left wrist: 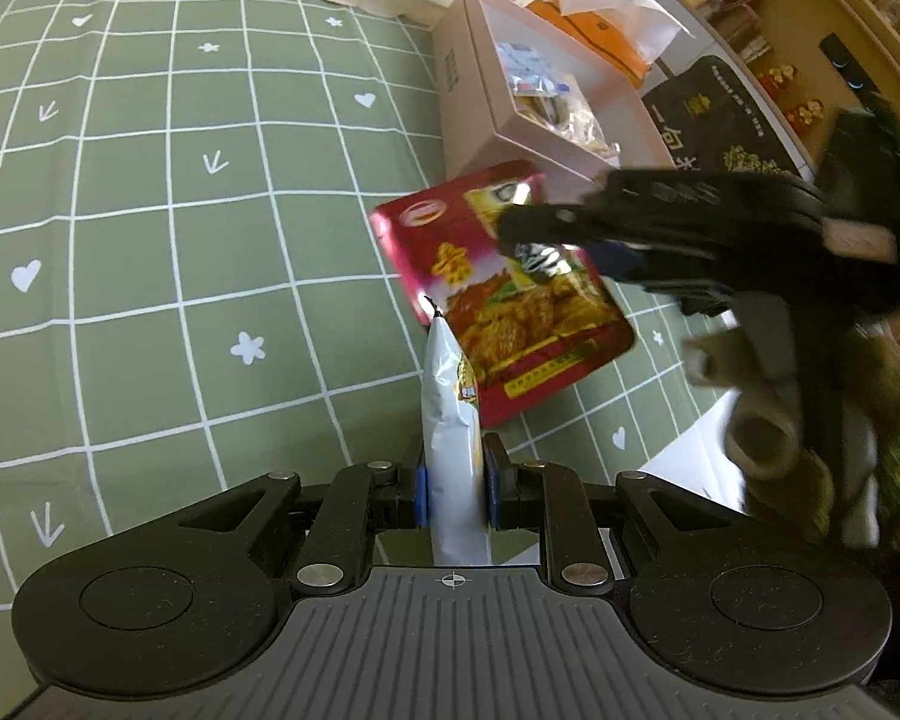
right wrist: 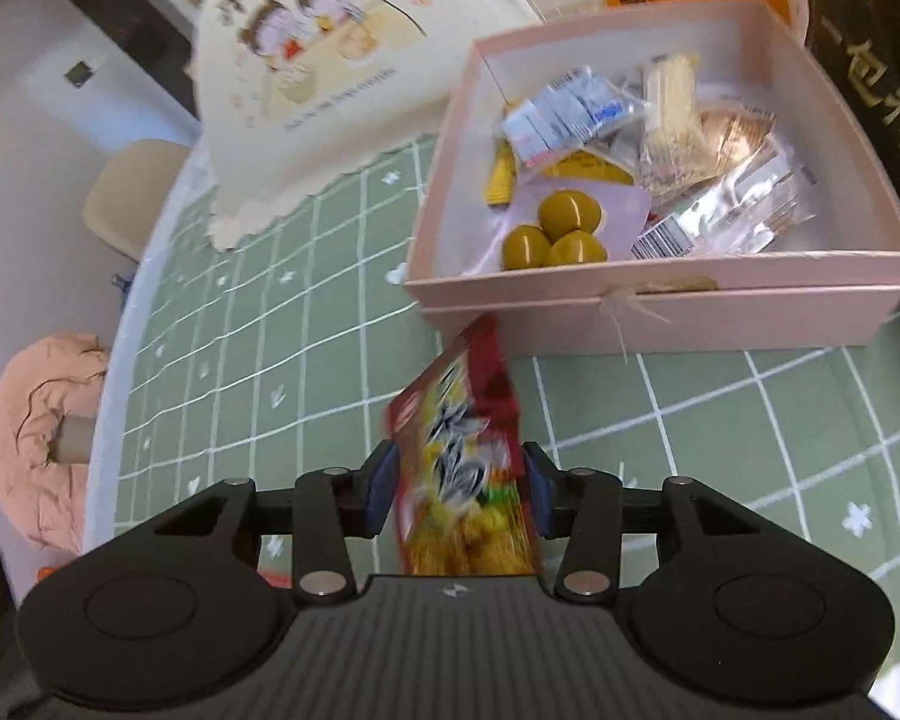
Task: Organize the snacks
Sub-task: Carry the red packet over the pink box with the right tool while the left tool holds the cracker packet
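Note:
My left gripper (left wrist: 455,480) is shut on a silver snack packet (left wrist: 450,408), which stands upright between the blue pads. Just beyond it a red snack packet (left wrist: 498,300) lies tilted over the green cloth, with my right gripper (left wrist: 549,240) reaching across its top. In the right wrist view the red packet (right wrist: 480,372) is blurred between the jaws of the right gripper (right wrist: 462,492), and the pads stand slightly off its edges. The open pink box (right wrist: 660,276) directly ahead holds several wrapped snacks and green egg-shaped sweets (right wrist: 555,234). The same box (left wrist: 474,138) sits behind the red packet.
A green checked tablecloth (left wrist: 180,240) covers the table. A cream cartoon bag (right wrist: 306,78) stands at the back left, and a black bag (right wrist: 870,90) and an orange packet (left wrist: 606,36) flank the box. The table's edge and a pink cushion (right wrist: 42,438) are at the left.

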`<action>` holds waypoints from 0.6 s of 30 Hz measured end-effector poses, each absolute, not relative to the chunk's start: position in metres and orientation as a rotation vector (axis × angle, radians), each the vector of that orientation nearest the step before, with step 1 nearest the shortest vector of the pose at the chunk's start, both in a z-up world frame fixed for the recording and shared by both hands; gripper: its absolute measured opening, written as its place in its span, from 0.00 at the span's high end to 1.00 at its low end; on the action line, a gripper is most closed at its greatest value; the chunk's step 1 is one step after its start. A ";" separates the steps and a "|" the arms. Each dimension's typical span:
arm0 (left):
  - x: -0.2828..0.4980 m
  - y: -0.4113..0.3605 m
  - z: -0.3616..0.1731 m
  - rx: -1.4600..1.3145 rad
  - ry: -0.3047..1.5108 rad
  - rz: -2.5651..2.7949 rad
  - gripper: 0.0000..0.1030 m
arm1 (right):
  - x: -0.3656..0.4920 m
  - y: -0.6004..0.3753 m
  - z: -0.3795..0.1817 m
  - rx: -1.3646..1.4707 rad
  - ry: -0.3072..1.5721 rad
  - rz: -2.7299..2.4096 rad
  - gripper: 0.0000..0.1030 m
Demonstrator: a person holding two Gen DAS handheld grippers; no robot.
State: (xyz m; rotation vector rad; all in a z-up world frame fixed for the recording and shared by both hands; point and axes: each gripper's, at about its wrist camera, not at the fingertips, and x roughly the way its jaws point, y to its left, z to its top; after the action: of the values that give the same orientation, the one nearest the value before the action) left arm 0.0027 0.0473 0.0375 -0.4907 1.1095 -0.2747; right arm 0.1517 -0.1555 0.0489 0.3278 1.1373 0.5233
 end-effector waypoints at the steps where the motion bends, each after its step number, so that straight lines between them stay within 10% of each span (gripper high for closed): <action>1: 0.002 0.048 0.037 -0.491 1.109 -0.275 0.79 | 0.157 -0.152 0.044 0.326 1.153 0.529 0.56; 18: -0.004 0.066 0.032 -0.521 1.106 -0.261 0.78 | 0.101 -0.112 0.085 0.132 1.134 0.768 0.71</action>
State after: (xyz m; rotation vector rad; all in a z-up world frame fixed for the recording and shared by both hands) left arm -0.0040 0.0664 0.0316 -0.5207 1.1062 -0.2611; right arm 0.1007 -0.1120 0.0849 0.1325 1.1343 0.7677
